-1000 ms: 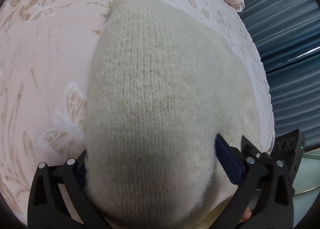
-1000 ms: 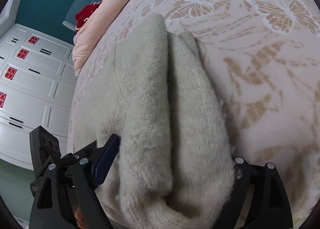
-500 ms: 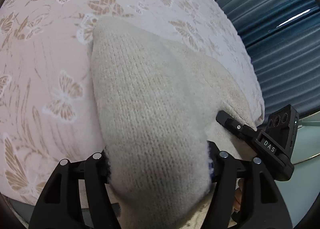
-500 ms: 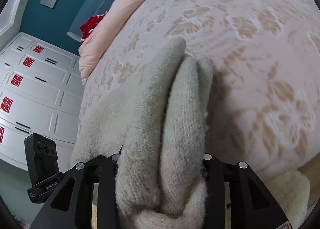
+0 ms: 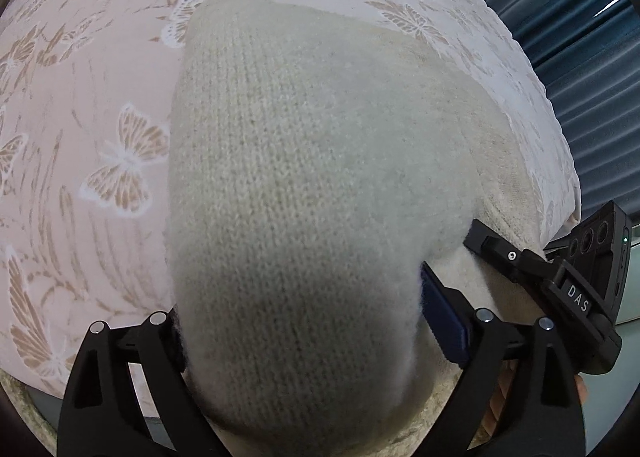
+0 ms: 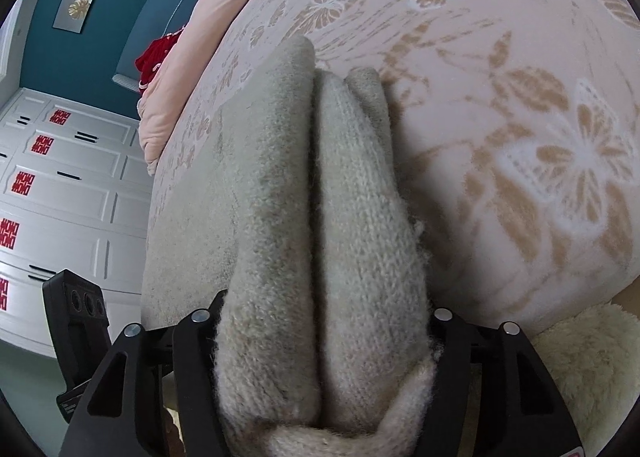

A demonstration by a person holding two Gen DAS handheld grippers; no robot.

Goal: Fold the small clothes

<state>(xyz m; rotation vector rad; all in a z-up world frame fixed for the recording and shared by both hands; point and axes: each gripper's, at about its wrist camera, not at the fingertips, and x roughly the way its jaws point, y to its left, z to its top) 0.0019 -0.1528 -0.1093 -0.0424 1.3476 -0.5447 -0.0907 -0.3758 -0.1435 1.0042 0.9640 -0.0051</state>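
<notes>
Butterfly bedspread [image 5: 100, 105] under knit [image 5: 304, 185]; left gripper [image 5: 304, 341] and right gripper [image 6: 324, 337] each clamped knit's near edge; knit bunched narrower since a second ago; fold underway.

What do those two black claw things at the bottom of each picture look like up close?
The left gripper and the right gripper are matte black plastic frames with triangular cut-outs and silver screw heads. The left one's jaws carry a ridged dark blue pad. White "DAS" lettering marks the right gripper, seen from the left view.
</notes>
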